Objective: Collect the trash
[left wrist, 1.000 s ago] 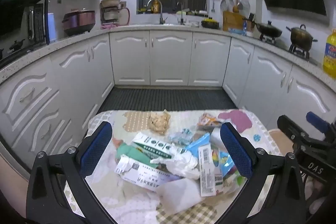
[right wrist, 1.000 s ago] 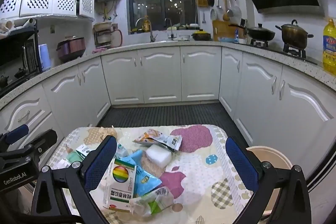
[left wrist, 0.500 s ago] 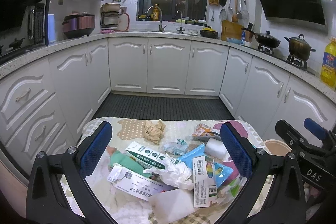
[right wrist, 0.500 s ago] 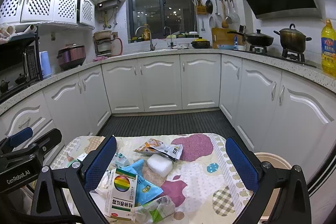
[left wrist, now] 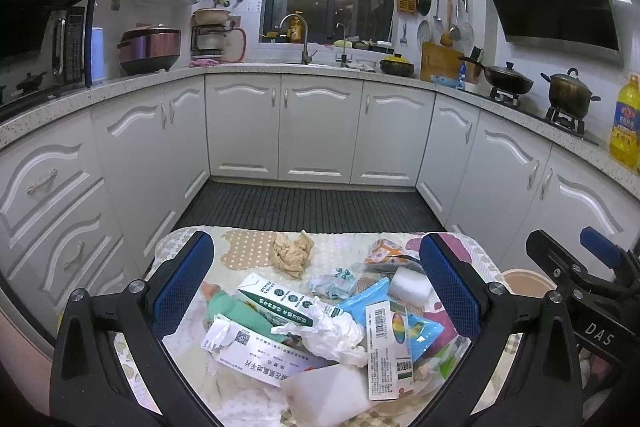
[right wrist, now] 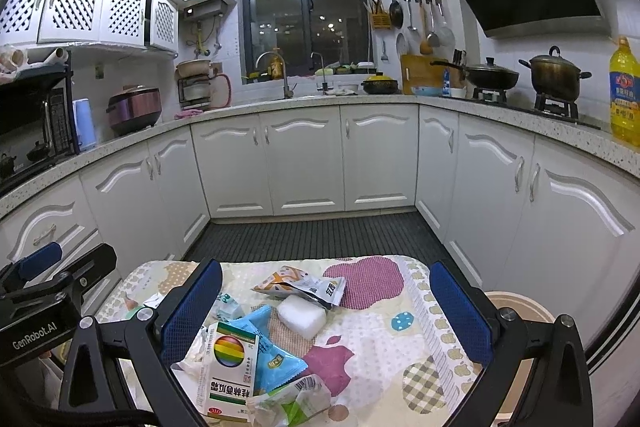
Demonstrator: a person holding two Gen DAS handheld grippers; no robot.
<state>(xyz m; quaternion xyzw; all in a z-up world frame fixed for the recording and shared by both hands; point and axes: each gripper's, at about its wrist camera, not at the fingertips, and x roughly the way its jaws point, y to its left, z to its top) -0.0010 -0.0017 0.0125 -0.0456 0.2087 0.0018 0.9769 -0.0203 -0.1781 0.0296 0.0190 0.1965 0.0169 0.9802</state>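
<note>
Left gripper: fingers spread wide, holding nothing; trash pile between them. Right gripper: likewise, foam block between.

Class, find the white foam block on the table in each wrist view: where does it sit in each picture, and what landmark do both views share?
Left wrist view: the white foam block lies right of centre, just inside the right blue pad of the left tongs.
Right wrist view: the block lies near centre, below the orange snack wrapper.
Shared landmark: the orange snack wrapper beside it.
</note>
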